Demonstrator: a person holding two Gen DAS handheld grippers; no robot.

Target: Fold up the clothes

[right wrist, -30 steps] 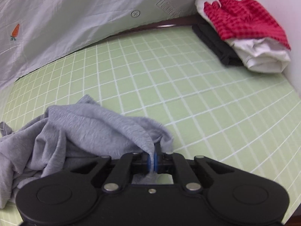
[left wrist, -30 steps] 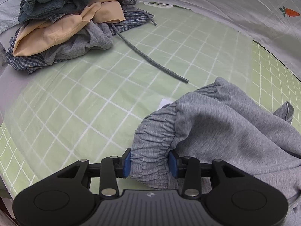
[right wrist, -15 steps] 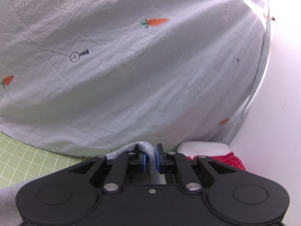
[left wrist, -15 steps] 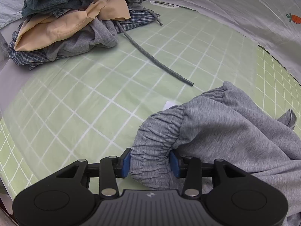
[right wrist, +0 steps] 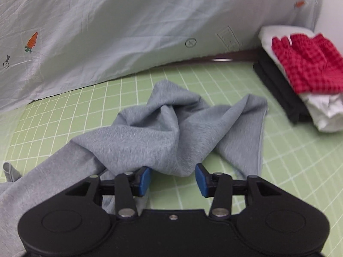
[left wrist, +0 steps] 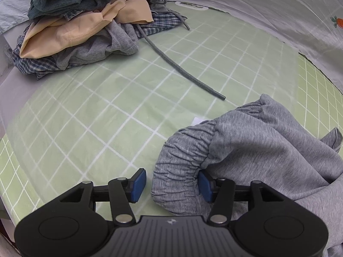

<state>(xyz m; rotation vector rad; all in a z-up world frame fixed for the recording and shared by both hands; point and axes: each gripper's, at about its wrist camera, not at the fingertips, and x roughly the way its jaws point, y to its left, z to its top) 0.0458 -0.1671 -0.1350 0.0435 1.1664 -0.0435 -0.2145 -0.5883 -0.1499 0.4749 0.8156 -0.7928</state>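
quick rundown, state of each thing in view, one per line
left gripper: open, waistband between the pads, not clamped
right gripper: open, cloth lying between the pads
grey pants: crumpled, unfolded, lying on the mat
drawstring: loose, trailing out from the pile
unfolded pile: heaped, messy
folded stack: folded, red checked piece on top

A staged home laundry table: green grid mat, carrot-print sheet backdrop, clothes pile.
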